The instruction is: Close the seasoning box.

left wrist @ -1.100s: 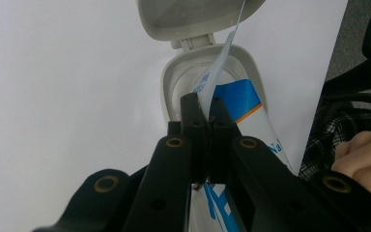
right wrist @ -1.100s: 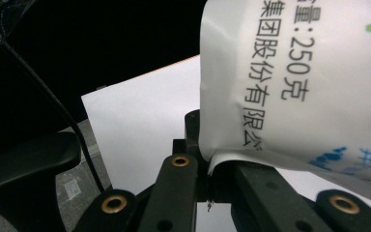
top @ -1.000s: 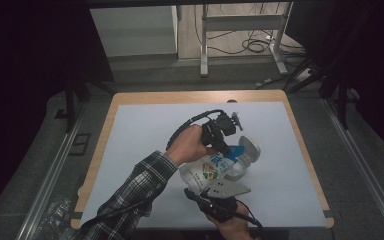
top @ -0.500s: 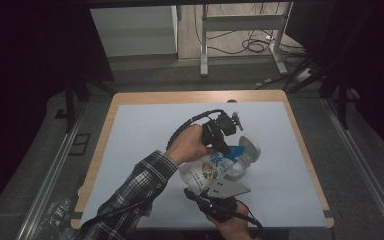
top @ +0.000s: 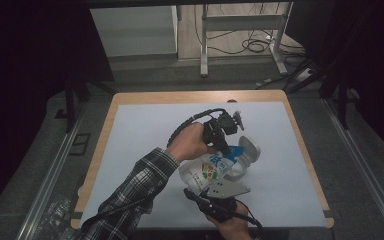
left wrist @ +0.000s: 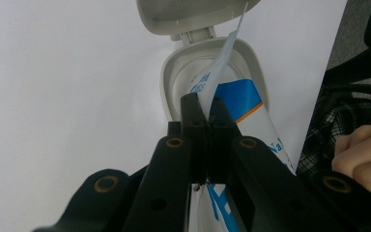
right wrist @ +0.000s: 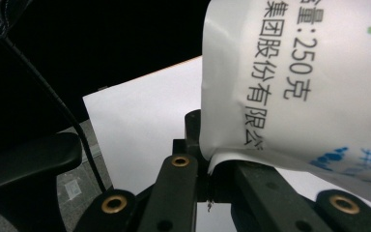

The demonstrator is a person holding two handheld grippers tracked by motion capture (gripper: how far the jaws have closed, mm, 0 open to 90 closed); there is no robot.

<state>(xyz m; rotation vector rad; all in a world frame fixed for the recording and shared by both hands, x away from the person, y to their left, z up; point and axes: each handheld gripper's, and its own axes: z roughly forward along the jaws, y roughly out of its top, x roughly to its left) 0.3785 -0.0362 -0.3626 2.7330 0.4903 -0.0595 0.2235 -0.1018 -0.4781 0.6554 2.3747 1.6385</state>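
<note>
White table [top: 145, 150]: both hand-held grippers clamp a pouch [right wrist: 290, 77] printed "250克".

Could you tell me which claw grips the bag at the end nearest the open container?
The left claw pinches the bag beside the open container; the right claw holds its opposite end.

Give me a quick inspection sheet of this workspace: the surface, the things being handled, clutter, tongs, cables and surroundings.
Surface: white sheet over a wooden table.
Job's things: a white and blue printed pouch, its top tucked into a grey container whose hinged lid stands open.
Clutter: nothing seen.
Tongs: left tongs shut on the pouch's top edge; right tongs shut on the pouch's bottom edge.
Cables: a black cable loops from the left tongs; more cables lie on the floor beyond the table.
Surroundings: dark room, a metal frame behind the table.
</note>
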